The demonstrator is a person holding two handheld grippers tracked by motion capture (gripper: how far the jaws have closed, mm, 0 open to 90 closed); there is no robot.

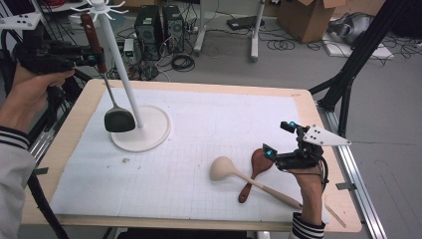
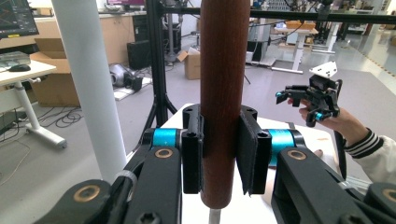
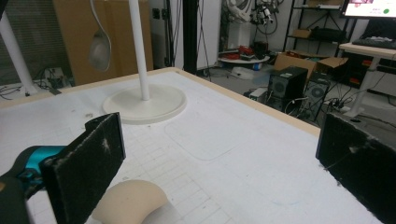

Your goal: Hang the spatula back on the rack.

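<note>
Left fingers [image 2: 223, 156] clamping spatula handle [image 2: 223, 93], right fingers [image 3: 219, 172] apart, white gridded mat [image 1: 199, 149], cluttered workshop, perhaps lab.

Left tool [image 1: 92, 60] raised, clamped; right tool [image 1: 279, 138] low, spread.

Black grippers [image 1: 278, 139] with teal accents, brass screws; striped sleeve cuffs [image 1: 308, 230].

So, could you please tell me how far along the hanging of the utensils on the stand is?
Nothing hangs on the white stand yet. In hand: the left claw is shut on the dark-handled ladle, held up beside the pole. Left: the pale ladle and the brown wooden spoon lie on the mat by the open right claw.
</note>
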